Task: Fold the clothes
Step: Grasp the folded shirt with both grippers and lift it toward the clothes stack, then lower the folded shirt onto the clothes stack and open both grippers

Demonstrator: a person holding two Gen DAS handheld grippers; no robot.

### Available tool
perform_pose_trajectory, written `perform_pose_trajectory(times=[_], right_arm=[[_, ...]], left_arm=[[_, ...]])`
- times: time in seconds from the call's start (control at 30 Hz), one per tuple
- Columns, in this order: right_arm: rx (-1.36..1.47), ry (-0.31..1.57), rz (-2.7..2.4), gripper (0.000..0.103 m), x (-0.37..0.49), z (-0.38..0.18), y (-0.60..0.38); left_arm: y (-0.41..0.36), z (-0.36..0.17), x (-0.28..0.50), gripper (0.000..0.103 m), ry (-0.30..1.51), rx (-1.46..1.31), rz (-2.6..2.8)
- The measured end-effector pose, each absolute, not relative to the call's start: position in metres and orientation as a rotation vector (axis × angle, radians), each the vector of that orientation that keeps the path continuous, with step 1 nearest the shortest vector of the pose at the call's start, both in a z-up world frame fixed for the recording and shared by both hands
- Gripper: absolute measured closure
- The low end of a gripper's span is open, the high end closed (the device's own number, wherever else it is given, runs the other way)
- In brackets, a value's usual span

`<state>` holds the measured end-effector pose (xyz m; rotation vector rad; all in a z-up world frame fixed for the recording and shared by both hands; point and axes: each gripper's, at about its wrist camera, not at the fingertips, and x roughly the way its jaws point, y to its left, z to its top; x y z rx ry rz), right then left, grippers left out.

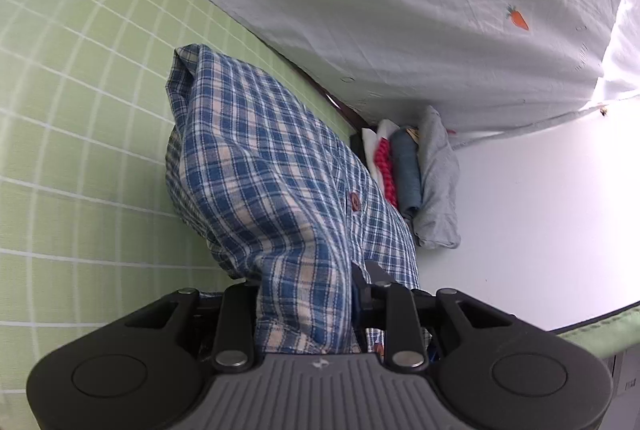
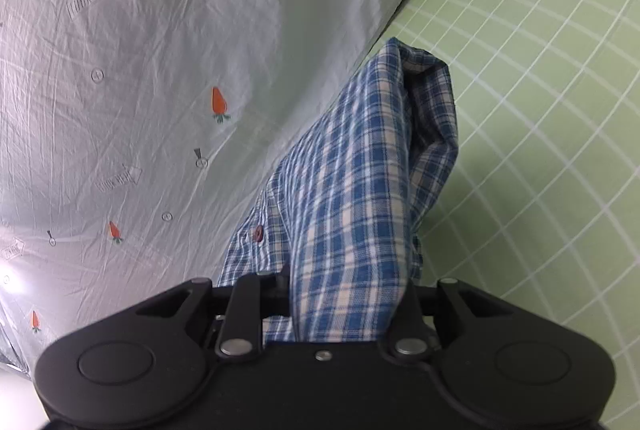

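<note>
Beyond the plaid shirt (image 1: 256,157): folded pile (image 1: 416,181), apparently against carrot-print sheet (image 1: 400,9).

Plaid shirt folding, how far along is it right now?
Done: a small stack of folded clothes sits at the edge of the green checked sheet. In hand: the left gripper and right gripper each pinch the blue plaid shirt, lifted and bunched. Left: this shirt shows no neat fold yet, so it needs laying flat, folding and stacking.
</note>
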<state>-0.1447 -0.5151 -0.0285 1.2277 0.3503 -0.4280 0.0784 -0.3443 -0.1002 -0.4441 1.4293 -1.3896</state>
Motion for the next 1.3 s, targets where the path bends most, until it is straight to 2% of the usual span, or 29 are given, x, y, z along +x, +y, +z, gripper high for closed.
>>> perform_pose_trajectory(times=[0.2,0.4,0.63,0.67,0.73,0.77,0.8,0.9,1.07,1.13,1.23,1.3], right_arm=[[1.166,0.29,-0.505,0.077,-0.244,0.013,-0.577],[1.057,0.329,-0.5,0.077,-0.344,0.054,-0.688],[0.71,0.34,-0.477,0.077,-0.402,0.142,-0.833],[0.647,0.338,-0.492,0.072,-0.402,0.152,-0.853],[0.485,0.344,-0.556,0.054,-0.398,0.169,-0.891],[0.392,0.363,-0.616,0.041,-0.391,0.169,-0.906],[0.301,0.385,-0.676,0.036,-0.383,0.168,-0.919],[0.054,0.468,-0.838,0.034,-0.352,0.15,-0.943],[-0.218,0.33,-1.029,0.032,-0.335,0.12,-0.941],[-0.223,0.298,-0.997,0.032,-0.327,0.112,-0.944],[-0.097,0.364,-0.892,0.033,-0.317,0.092,-0.978],[-0.004,0.413,-0.876,0.03,-0.31,0.069,-1.003]], left_arm=[[-0.449,-0.059,-0.001,0.073,1.391,-0.4,-1.561],[-0.564,-0.029,-0.097,0.073,1.348,-0.508,-1.619],[-0.711,0.042,-0.156,0.073,1.182,-0.629,-1.717],[-0.73,0.055,-0.16,0.073,1.137,-0.63,-1.731],[-0.768,0.078,-0.169,0.062,0.985,-0.539,-1.697],[-0.785,0.082,-0.173,0.042,0.924,-0.463,-1.619],[-0.801,0.085,-0.177,0.02,0.866,-0.389,-1.537],[-0.834,0.076,-0.175,0.02,0.765,-0.216,-1.278],[-0.85,0.058,-0.156,0.02,0.744,-0.188,-1.159],[-0.861,0.055,-0.154,0.02,0.731,-0.156,-1.146],[-0.876,0.048,-0.153,0.017,0.679,-0.101,-1.122],[-0.886,0.039,-0.149,0.016,0.684,-0.063,-1.1]])
